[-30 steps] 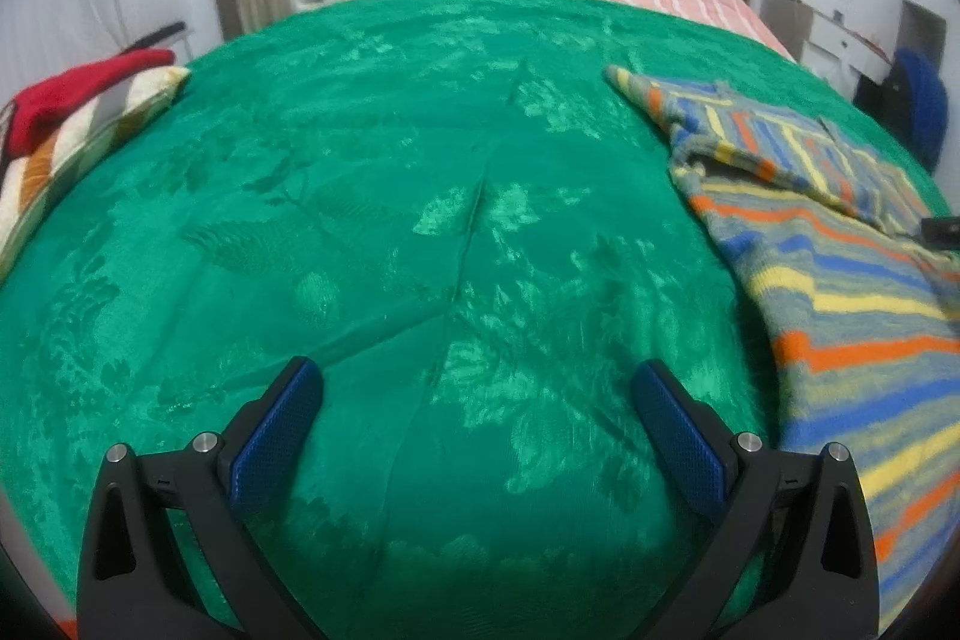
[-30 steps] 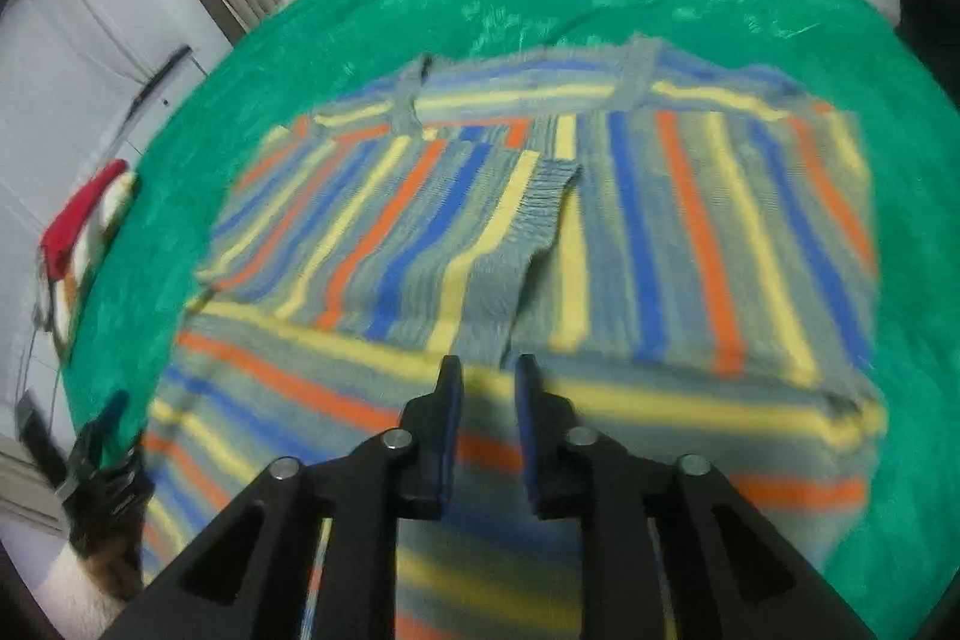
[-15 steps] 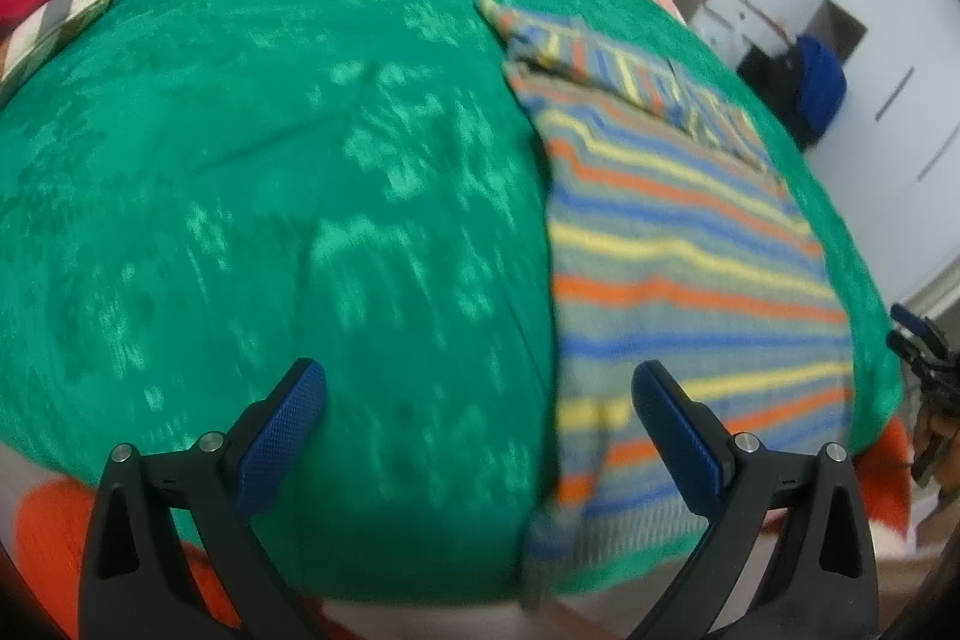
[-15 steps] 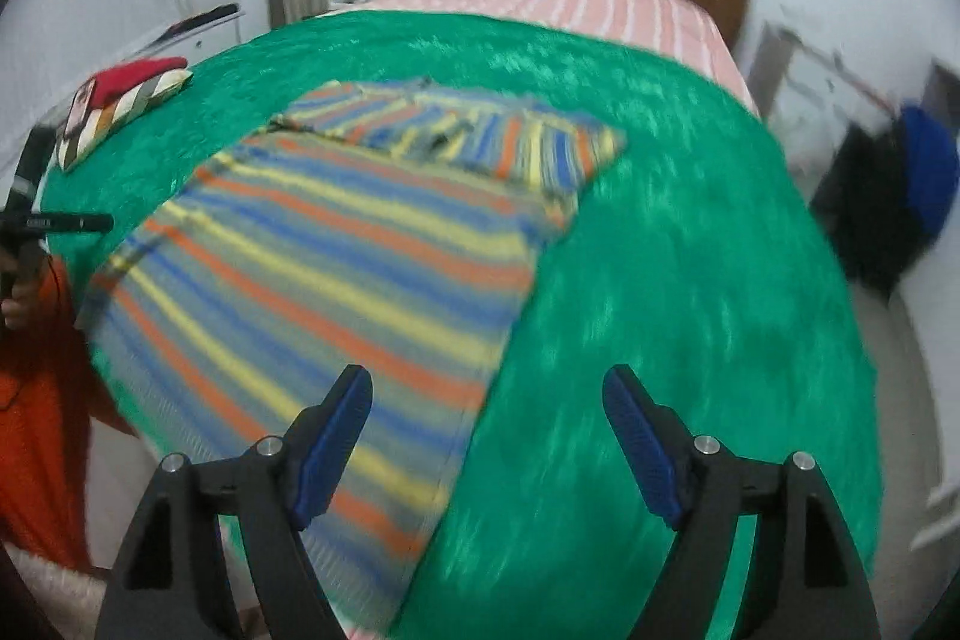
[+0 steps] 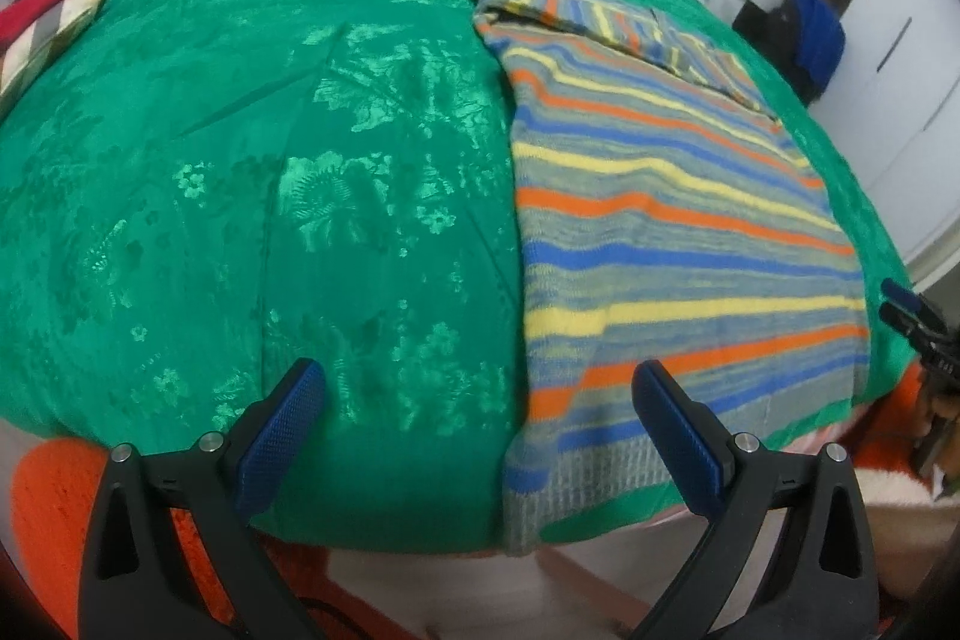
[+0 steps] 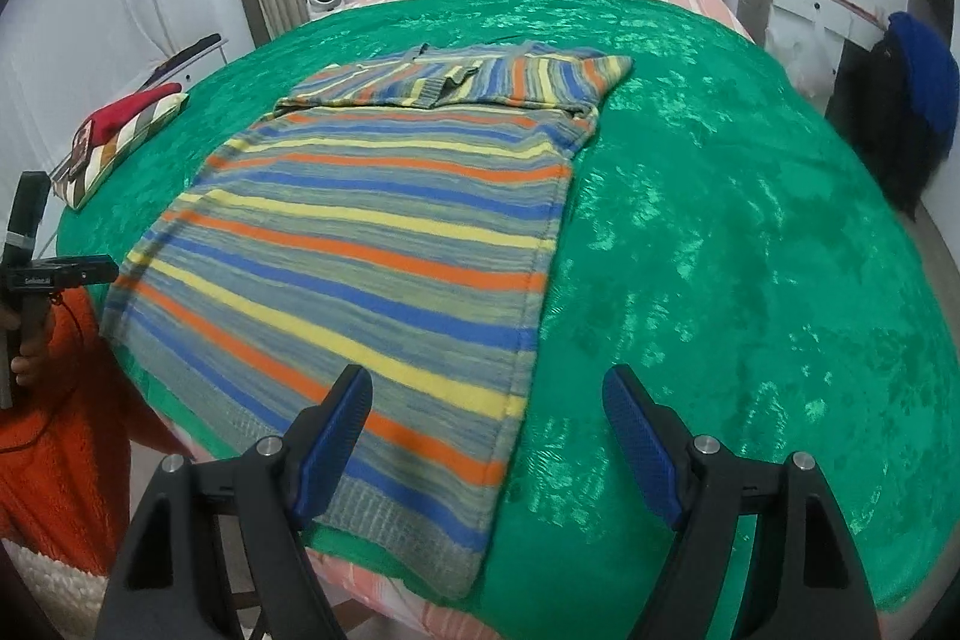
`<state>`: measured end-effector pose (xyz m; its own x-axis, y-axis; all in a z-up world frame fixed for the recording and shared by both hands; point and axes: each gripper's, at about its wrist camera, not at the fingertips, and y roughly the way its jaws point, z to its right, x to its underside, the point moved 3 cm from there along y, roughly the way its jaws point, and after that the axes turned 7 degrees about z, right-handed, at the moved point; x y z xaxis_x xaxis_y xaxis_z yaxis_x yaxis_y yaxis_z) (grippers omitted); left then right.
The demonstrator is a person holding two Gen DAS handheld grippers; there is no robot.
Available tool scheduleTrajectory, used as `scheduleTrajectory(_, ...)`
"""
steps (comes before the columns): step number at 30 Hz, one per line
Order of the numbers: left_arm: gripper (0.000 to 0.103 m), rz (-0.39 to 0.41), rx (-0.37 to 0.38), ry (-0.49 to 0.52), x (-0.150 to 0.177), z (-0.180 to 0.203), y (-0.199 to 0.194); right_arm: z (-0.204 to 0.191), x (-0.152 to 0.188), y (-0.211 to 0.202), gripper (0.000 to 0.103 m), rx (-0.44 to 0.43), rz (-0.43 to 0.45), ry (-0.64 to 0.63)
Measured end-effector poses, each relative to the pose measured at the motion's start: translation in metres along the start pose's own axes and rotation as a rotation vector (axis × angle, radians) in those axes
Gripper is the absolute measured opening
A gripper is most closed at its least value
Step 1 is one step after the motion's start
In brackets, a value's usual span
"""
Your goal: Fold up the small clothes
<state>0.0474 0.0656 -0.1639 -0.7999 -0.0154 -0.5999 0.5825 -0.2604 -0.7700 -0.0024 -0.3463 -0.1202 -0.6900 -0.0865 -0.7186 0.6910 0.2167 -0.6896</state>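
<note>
While both tools hang empty, left tool (image 5: 474, 388) spread wide, right tool (image 6: 486, 394) jaws just opened wide, striped knit sweater (image 6: 384, 244) lies on green bedspread (image 6: 720, 220), sleeves folded; soft, floppy, probably stretchy: pinch hem corners.

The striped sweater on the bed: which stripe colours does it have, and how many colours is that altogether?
On the striped sweater, lying on the green bedspread, counting each colour once:
Orange: 1
Yellow: 1
Blue: 1
Grey-green ground between the stripes: 1
Total: 4 colours
</note>
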Motion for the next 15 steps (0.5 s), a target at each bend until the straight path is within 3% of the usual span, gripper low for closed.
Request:
scheduleTrajectory(7, 0.102, -0.039, 0.023, 0.026, 0.01, 0.002, -0.008, -0.006, 0.0, -0.009, 0.079, -0.017, -0.034, -0.023)
scheduleTrajectory(15, 0.101, -0.085, 0.028, 0.09, 0.023, 0.018, -0.003, -0.006, 0.029, -0.016, 0.079, -0.122, -0.181, 0.063)
